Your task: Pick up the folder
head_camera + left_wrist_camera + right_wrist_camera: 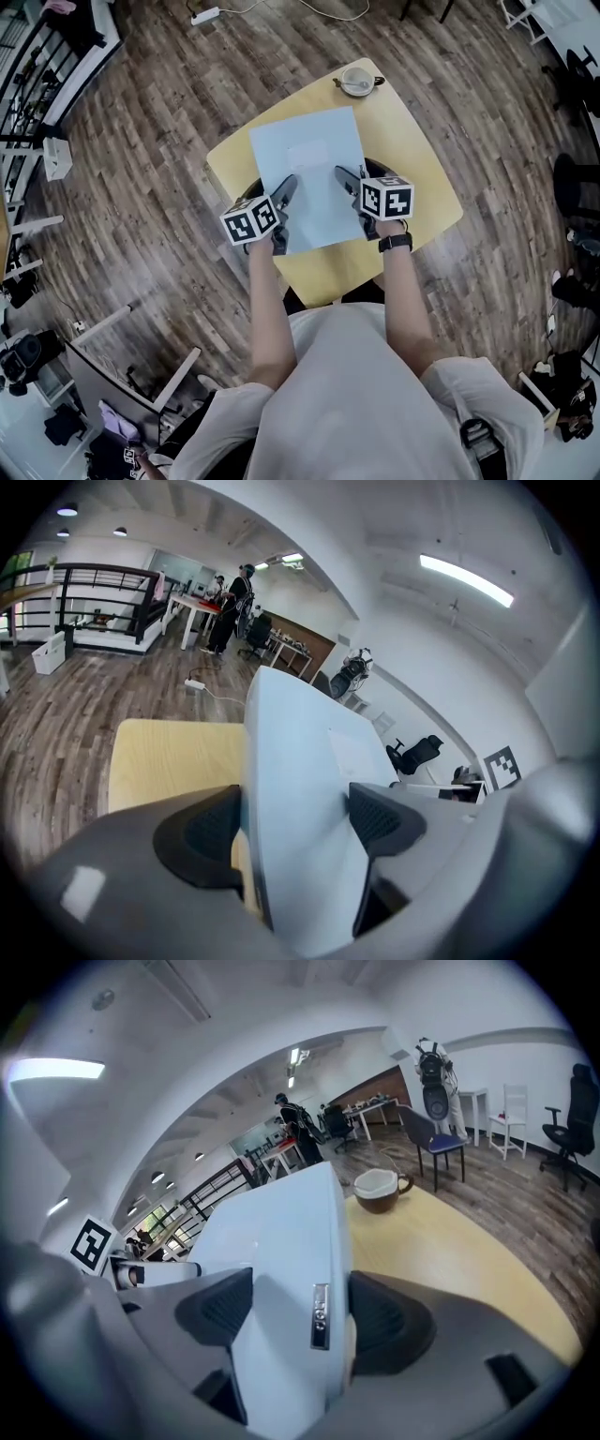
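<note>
The folder (309, 169) is a pale blue sheet-like case lying lengthwise over the middle of the yellow worktop (427, 192), its near end towards the person. Both claws have it. The left claw (286, 190) is clamped on the near left edge; in the left gripper view the dark pads sit on either face of the folder with no gap showing. The right claw (348, 177) is clamped on the near right edge in the same way, its pads pressed to the faces close to a small metal clip. A brown cup (357, 82) with a white inside stands on the far part of the worktop, beyond the folder's far edge and apart from it.

As to progress, I judge the reaching and gripping to be done: each side is secured. What is left is the lift itself. In the gripper views the folder seems to angle up from the worktop at the near end, so the raise may have begun, but I cannot tell whether the far edge is clear of the surface.
</note>
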Demonstrator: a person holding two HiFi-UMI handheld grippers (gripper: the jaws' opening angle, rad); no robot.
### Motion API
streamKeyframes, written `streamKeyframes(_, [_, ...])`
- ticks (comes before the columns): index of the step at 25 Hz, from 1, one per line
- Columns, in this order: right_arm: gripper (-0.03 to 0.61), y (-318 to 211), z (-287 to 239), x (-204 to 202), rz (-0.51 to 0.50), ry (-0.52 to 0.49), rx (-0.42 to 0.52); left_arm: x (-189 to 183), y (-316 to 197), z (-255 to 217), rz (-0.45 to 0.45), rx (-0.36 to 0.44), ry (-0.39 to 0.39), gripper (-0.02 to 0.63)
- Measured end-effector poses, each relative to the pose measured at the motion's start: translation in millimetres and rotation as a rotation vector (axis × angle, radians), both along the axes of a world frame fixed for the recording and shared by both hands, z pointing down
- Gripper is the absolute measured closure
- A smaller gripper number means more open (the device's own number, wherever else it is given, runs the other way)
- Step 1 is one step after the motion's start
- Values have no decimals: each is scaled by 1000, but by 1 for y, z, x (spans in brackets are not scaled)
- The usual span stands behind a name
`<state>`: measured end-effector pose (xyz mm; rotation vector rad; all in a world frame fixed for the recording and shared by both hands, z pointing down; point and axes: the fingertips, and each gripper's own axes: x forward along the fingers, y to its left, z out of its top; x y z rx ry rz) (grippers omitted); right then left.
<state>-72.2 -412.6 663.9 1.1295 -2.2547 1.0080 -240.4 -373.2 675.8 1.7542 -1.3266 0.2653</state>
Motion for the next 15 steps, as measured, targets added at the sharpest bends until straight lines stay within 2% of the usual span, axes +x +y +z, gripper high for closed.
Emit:
streamKeyframes(8, [253, -15, -80, -12, -20, -51, 166, -11, -14, -87, -8, 161, -79, 244])
streamKeyframes(15, [253, -24, -156, -26, -76, -57, 332, -23, -18, -158, -37, 306, -115, 244])
